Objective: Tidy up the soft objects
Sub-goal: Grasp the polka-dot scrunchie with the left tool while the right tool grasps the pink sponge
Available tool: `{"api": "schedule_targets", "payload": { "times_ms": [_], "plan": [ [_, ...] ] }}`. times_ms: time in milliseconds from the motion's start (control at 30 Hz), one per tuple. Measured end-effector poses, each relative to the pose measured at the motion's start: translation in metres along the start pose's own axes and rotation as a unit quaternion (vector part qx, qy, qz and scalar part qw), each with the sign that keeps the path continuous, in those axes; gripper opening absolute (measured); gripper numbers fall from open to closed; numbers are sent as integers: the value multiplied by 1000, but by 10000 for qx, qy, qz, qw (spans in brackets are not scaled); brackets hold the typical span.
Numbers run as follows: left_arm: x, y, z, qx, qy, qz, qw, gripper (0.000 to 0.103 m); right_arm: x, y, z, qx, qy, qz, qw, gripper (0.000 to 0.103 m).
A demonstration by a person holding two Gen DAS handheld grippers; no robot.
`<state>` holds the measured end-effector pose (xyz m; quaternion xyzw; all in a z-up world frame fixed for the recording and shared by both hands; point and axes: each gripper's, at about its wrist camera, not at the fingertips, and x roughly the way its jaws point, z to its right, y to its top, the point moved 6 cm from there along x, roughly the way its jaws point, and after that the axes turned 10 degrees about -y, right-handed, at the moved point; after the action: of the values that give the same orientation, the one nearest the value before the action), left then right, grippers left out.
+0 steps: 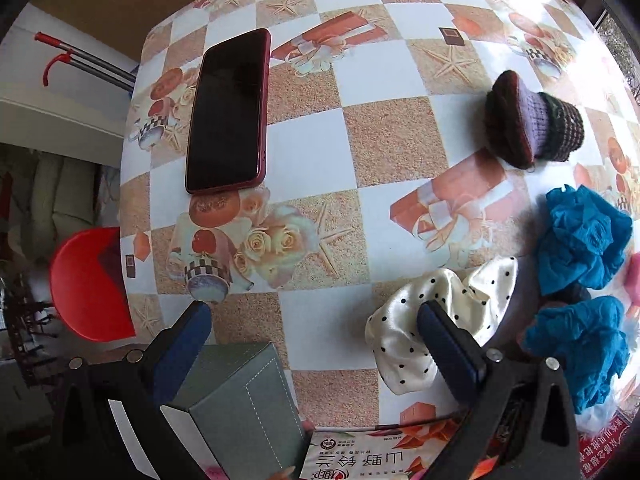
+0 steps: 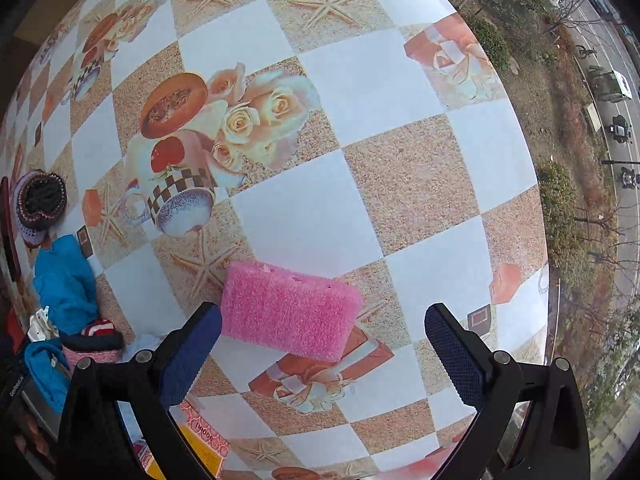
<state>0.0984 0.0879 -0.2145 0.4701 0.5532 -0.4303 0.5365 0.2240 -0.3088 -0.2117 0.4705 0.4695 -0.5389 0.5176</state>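
Note:
In the left wrist view my left gripper (image 1: pixel 316 316) is open above the table; its right finger (image 1: pixel 448 344) lies over a white polka-dot scrunchie (image 1: pixel 404 348). Right of it lie crumpled blue cloths (image 1: pixel 580 236) and a knitted purple-brown hat (image 1: pixel 532 120). A grey box (image 1: pixel 240 400) sits by the left finger. In the right wrist view my right gripper (image 2: pixel 324 324) is open, with a pink sponge (image 2: pixel 288 312) on the table between its fingers, close to the left one. The hat (image 2: pixel 38 200) and blue cloth (image 2: pixel 64 284) show at far left.
A dark phone in a red case (image 1: pixel 230 112) lies on the patterned tablecloth (image 1: pixel 320 200). A printed packet (image 1: pixel 360 456) lies at the near edge. A red stool (image 1: pixel 88 284) stands beside the table. A red-white striped item (image 2: pixel 98 326) lies near the cloths.

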Motion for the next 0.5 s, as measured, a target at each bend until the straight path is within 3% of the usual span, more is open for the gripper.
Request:
{"api": "schedule_targets", "payload": {
  "times_ms": [200, 333, 500],
  "plan": [
    [-14, -7, 17, 68, -777, 85, 9969, 103, -8, -6, 17, 230, 579, 227, 9978, 102],
    [-11, -6, 32, 425, -656, 59, 9969, 103, 1, -3, 16, 294, 627, 124, 9975, 102],
    [1, 6, 34, 139, -763, 80, 9970, 103, 14, 10, 5, 548, 567, 34, 9969, 102]
  ]
}}
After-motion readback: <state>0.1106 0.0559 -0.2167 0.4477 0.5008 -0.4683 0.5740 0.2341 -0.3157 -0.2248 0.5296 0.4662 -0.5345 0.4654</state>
